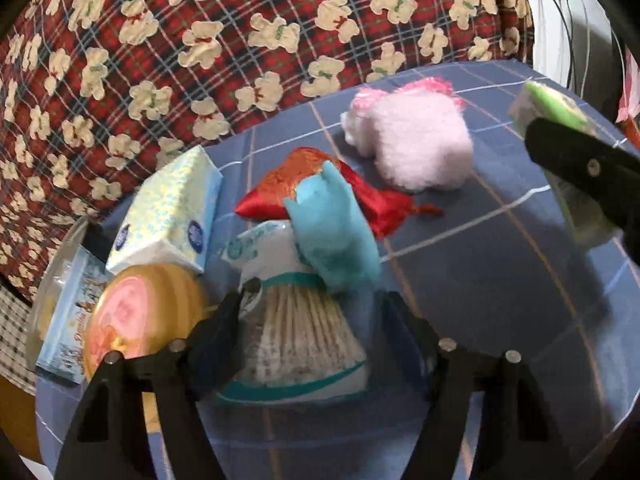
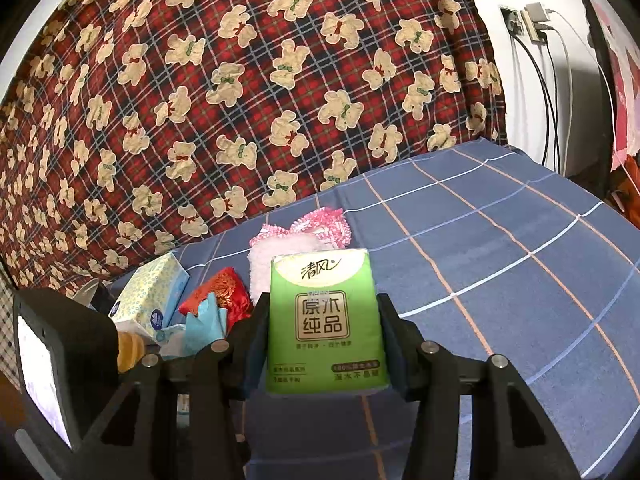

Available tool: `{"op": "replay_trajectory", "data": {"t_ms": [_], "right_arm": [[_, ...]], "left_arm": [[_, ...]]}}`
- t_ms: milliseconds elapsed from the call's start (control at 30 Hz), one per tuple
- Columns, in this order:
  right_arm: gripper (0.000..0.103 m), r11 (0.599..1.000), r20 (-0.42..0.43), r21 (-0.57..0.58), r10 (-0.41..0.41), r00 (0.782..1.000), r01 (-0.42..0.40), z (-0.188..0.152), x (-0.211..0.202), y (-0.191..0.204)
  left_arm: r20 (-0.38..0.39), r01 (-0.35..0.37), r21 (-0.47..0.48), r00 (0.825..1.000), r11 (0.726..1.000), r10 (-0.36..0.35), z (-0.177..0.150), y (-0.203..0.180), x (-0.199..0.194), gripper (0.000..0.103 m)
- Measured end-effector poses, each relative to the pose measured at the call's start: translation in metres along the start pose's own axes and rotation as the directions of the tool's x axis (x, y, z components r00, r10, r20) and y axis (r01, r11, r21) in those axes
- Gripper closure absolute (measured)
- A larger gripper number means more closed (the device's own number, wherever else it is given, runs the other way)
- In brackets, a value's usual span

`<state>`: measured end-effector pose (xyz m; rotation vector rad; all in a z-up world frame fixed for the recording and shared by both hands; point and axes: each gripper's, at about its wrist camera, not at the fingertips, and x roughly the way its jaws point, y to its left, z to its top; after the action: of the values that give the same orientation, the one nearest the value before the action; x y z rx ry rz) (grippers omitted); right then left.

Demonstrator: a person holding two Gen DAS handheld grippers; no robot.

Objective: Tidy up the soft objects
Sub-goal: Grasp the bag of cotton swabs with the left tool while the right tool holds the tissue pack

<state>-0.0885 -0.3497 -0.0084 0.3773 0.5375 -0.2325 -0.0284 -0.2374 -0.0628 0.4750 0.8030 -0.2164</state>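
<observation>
1. The right gripper point(image 2: 322, 332) has its jaws pinching the green tissue pack point(image 2: 326, 322) from both sides, upright, label facing the camera, held above the blue checked cloth point(image 2: 500, 264).
2. From the left wrist view that same green pack point(image 1: 560, 112) shows at the far right edge, partly hidden behind the right gripper's black finger point(image 1: 588, 168).
3. The left gripper point(image 1: 316, 300) has its jaws spread wide around a clear pack of cotton swabs point(image 1: 296, 336) with teal trim; whether the fingers touch it cannot be told.
4. Leaning on the top of that swab pack is a turquoise soft item point(image 1: 336, 232), and just behind it lies a red satin pouch point(image 1: 288, 188) with gold embroidery.
5. Further back on the cloth sits a fluffy pink plush point(image 1: 420, 140), apart from the pouch.
6. To the left, a pale blue-and-yellow tissue box point(image 1: 172, 216) stands tilted, with a round orange-and-pink item point(image 1: 136, 320) just in front of it.
7. At the far left edge there is a light blue printed box point(image 1: 68, 332) beside a clear container point(image 1: 60, 256), both partly cut off.
8. A red plaid fabric with cream teddy bears point(image 2: 240, 100) rises behind the whole spread.
9. On the white wall at right, chargers and cables point(image 2: 536, 24) hang from a socket.
</observation>
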Motion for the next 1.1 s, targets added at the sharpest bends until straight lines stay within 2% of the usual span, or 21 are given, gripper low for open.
{"op": "replay_trajectory", "data": {"t_ms": [133, 233, 333, 367, 467, 500, 567, 633, 700, 733, 833, 900, 1000, 1100], "right_arm": [[0.050, 1.000, 0.001, -0.006, 0.000, 1.000, 0.000, 0.000, 0.000, 0.000], [0.050, 1.000, 0.008, -0.011, -0.006, 1.000, 0.006, 0.001, -0.002, 0.001], [0.050, 1.000, 0.006, -0.009, -0.007, 1.000, 0.007, 0.001, -0.002, 0.001], [0.050, 1.000, 0.004, -0.009, -0.009, 1.000, 0.009, 0.001, -0.002, 0.000], [0.050, 1.000, 0.003, -0.012, -0.018, 1.000, 0.018, 0.001, -0.001, 0.001], [0.050, 1.000, 0.006, -0.015, -0.024, 1.000, 0.024, 0.001, -0.001, 0.001], [0.050, 0.999, 0.014, -0.022, -0.033, 0.999, 0.034, 0.001, -0.002, 0.002], [0.050, 0.999, 0.027, -0.026, -0.037, 0.999, 0.038, 0.001, -0.004, 0.002], [0.050, 0.999, 0.040, -0.028, -0.041, 0.998, 0.042, 0.002, -0.006, 0.002], [0.050, 0.999, 0.050, -0.028, -0.045, 0.998, 0.047, 0.002, -0.007, 0.002], [0.050, 0.998, 0.077, -0.026, -0.054, 0.996, 0.056, 0.003, -0.012, 0.001], [0.051, 0.997, 0.096, -0.029, -0.063, 0.993, 0.066, 0.003, -0.015, 0.001], [0.051, 0.996, 0.116, -0.038, -0.079, 0.990, 0.084, 0.003, -0.017, 0.003], [0.051, 0.993, 0.140, -0.052, -0.098, 0.985, 0.106, 0.002, -0.021, 0.006]], "left_arm": [[-0.007, 0.058, -0.037, 0.998, 0.998, -0.059, -0.002, 0.002, -0.001, 0.032], [-0.016, 0.101, -0.068, 0.995, 0.993, -0.103, -0.002, 0.008, 0.002, 0.026], [-0.050, 0.173, -0.179, 0.981, 0.968, -0.185, -0.002, 0.024, 0.012, 0.021], [-0.056, 0.189, -0.209, 0.977, 0.960, -0.205, -0.002, 0.029, 0.015, 0.024], [-0.034, 0.203, -0.192, 0.976, 0.960, -0.213, -0.005, 0.025, 0.013, 0.056], [-0.023, 0.225, -0.185, 0.972, 0.957, -0.233, -0.007, 0.024, 0.011, 0.058], [-0.008, 0.290, -0.167, 0.955, 0.942, -0.296, -0.009, 0.023, 0.007, 0.060], [0.002, 0.313, -0.160, 0.949, 0.936, -0.317, -0.012, 0.024, 0.005, 0.061], [0.018, 0.352, -0.175, 0.935, 0.919, -0.355, -0.015, 0.032, 0.005, 0.063], [0.023, 0.381, -0.186, 0.923, 0.906, -0.383, -0.017, 0.036, 0.004, 0.063], [0.053, 0.498, -0.236, 0.864, 0.834, -0.501, -0.026, 0.052, 0.002, 0.063], [0.080, 0.537, -0.241, 0.841, 0.808, -0.535, -0.032, 0.059, -0.003, 0.063], [0.128, 0.563, -0.217, 0.826, 0.797, -0.549, -0.039, 0.067, -0.015, 0.063], [0.170, 0.564, -0.187, 0.825, 0.805, -0.539, -0.042, 0.075, -0.027, 0.063]]}}
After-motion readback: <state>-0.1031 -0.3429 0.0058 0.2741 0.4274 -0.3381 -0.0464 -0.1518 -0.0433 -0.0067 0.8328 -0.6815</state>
